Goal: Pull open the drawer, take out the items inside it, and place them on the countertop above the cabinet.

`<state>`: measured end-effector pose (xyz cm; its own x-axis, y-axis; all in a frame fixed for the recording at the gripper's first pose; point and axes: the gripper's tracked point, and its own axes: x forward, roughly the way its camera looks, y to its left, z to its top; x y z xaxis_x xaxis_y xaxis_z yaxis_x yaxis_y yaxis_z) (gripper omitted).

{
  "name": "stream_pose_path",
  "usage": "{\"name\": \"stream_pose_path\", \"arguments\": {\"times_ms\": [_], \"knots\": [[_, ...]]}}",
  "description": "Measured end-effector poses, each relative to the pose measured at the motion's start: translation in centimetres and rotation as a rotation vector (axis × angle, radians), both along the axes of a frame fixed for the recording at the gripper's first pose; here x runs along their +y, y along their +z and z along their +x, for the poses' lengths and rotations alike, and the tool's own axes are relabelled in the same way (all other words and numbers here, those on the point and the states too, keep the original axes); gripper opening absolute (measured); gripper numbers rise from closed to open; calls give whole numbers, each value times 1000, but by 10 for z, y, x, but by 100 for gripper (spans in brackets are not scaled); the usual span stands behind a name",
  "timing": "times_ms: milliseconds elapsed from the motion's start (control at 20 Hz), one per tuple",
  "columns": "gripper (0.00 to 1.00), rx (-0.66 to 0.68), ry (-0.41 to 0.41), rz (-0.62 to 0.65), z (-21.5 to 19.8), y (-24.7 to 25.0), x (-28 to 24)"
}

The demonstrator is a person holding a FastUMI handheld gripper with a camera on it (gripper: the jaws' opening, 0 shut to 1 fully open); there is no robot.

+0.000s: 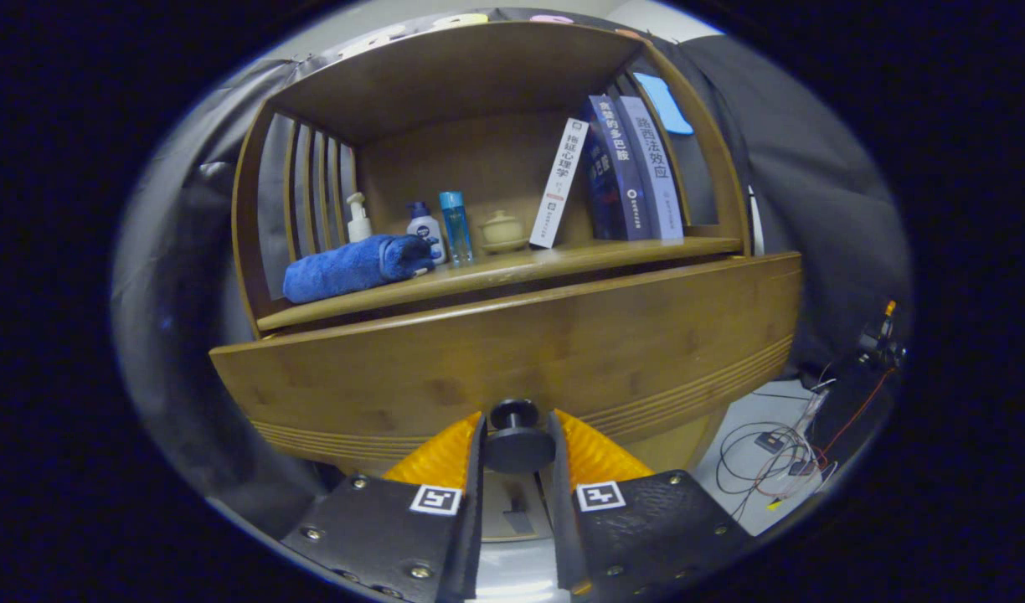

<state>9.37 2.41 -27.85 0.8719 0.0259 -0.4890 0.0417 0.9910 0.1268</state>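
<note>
My tongs point(517, 448) are clamped on the round black drawer knob point(515, 437), one finger pressing each side of it. Just beyond the knob spans the curved wooden drawer front point(512, 352) with grooved lines along its lower edge. I judge the drawer barely opened, if at all; its inside is hidden, so I cannot tell what items it holds. Above and beyond the front lies the wooden countertop point(563, 258), the goal for those items. Farther back on it sit a rolled blue towel point(353, 266), small bottles point(424, 226), a pale lidded pot point(502, 230) and leaning books point(621, 167). Pulling, emptying and placing all remain.
</note>
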Motion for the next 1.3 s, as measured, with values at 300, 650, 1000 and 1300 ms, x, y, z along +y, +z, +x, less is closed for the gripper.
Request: {"name": "stream_pose_path", "arguments": {"times_ms": [300, 650, 1000, 1300], "knots": [[36, 11, -25, 18, -19, 4, 1], [36, 19, -62, 30, -37, 9, 0], [36, 32, -69, 32, -42, 7, -1], [29, 71, -64, 13, -53, 5, -4]]}}
